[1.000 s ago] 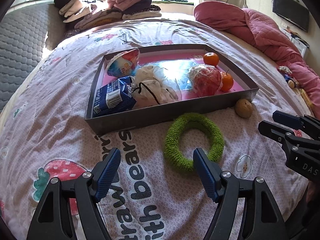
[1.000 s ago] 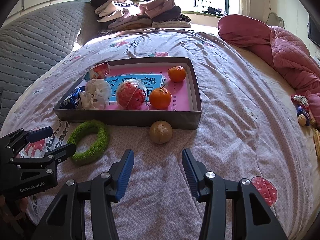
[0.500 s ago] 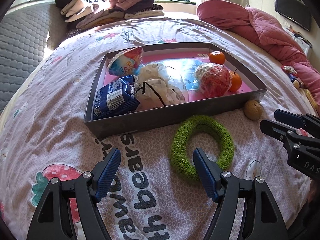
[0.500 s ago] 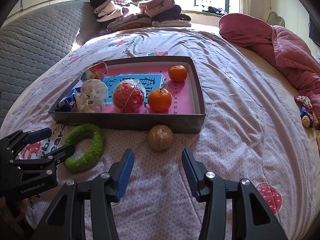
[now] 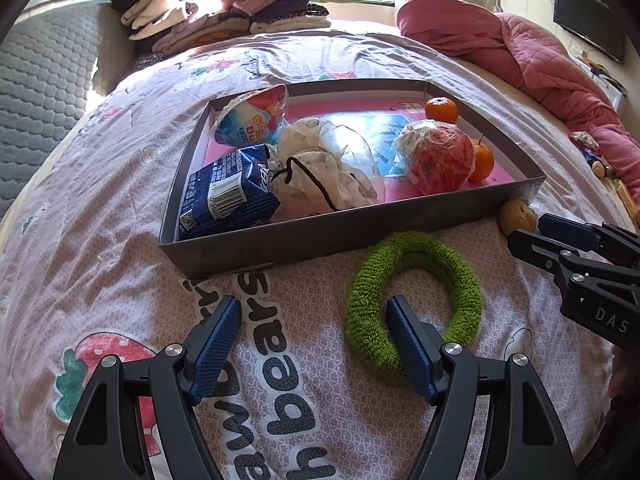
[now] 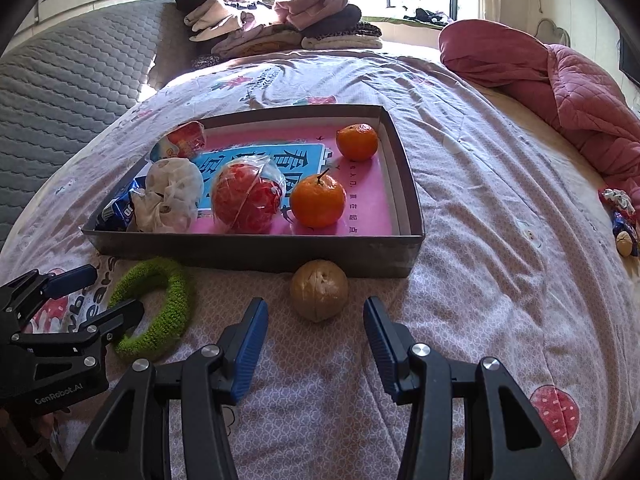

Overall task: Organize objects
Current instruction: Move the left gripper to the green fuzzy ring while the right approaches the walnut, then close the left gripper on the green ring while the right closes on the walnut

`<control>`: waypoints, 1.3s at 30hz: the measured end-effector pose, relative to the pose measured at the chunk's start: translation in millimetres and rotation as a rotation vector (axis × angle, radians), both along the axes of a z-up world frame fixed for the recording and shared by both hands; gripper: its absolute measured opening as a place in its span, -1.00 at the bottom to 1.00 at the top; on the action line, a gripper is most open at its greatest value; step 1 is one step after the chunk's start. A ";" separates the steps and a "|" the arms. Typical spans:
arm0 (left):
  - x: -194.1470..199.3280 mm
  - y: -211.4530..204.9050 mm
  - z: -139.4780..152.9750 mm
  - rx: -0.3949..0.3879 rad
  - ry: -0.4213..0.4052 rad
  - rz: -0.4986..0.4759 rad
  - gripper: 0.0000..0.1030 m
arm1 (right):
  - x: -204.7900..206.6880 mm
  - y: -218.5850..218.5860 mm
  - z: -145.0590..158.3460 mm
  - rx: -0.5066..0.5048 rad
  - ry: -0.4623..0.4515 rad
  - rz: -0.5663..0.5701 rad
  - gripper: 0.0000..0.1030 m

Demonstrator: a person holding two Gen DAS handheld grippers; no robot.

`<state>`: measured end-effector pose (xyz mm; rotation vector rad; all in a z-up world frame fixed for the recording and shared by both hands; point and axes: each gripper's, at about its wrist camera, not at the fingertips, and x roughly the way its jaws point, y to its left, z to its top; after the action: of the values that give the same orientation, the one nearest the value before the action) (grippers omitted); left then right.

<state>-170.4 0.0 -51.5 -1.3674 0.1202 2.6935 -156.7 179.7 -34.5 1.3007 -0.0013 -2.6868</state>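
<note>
A green fuzzy ring (image 5: 460, 280) lies on the bedspread just before the grey tray (image 5: 320, 236). My left gripper (image 5: 310, 320) is open; its right finger (image 5: 404, 336) reaches over the ring's near rim into the hole, and its left finger stands outside the ring. A brown round fruit (image 6: 319, 290) rests by the tray's near right corner. My right gripper (image 6: 315, 310) is open, and the fruit sits just ahead of its tips, untouched. The tray holds a blue packet (image 5: 224, 196), a white pouch (image 5: 320, 168), a wrapped red ball (image 6: 246, 200) and two oranges (image 6: 318, 200).
Folded clothes (image 6: 280, 20) are stacked at the far end of the bed. A pink quilt (image 6: 560, 80) is heaped at the right, with small toys (image 6: 622, 220) below it. A grey padded headboard (image 6: 60, 80) runs along the left. The left gripper (image 6: 116, 290) shows beside the ring.
Both grippers have drawn nearer to their objects. The left one's right finger, earlier beside the ring, now reaches over its near rim. The brown fruit now sits closer to the right tips.
</note>
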 end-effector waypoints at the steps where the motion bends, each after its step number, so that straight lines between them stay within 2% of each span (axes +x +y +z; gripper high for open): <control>1: -0.4 0.1 -0.6 0.000 0.000 -0.001 0.47 | -1.0 0.1 -0.7 -0.002 0.001 -0.001 -0.04; 17: -3.4 3.4 -3.7 0.014 0.013 -0.009 0.45 | -12.2 1.1 -9.4 -0.022 0.007 -0.018 -0.06; 27: -1.0 10.3 -3.0 0.023 0.018 -0.039 0.09 | -16.7 -4.8 -10.9 -0.023 0.003 0.002 -0.27; 29: -0.5 12.3 -2.9 0.030 0.018 -0.050 -0.08 | -17.2 -4.4 -10.9 -0.032 0.004 0.002 -0.36; 31: 0.4 14.5 -2.4 0.036 0.021 -0.059 -0.36 | -16.9 -4.0 -10.8 -0.041 0.006 0.001 -0.36; 34: 1.8 18.5 -1.7 0.039 0.025 -0.072 -0.65 | -16.0 -3.9 -10.9 -0.050 0.006 0.005 -0.36; 39: 1.9 19.7 -1.0 0.042 0.025 -0.076 -0.69 | -13.1 -3.6 -10.5 -0.068 0.009 0.008 -0.36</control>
<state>-168.5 19.8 -52.6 -1.2915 0.1147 2.6359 -169.9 176.1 -45.0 1.2666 -0.0849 -2.6611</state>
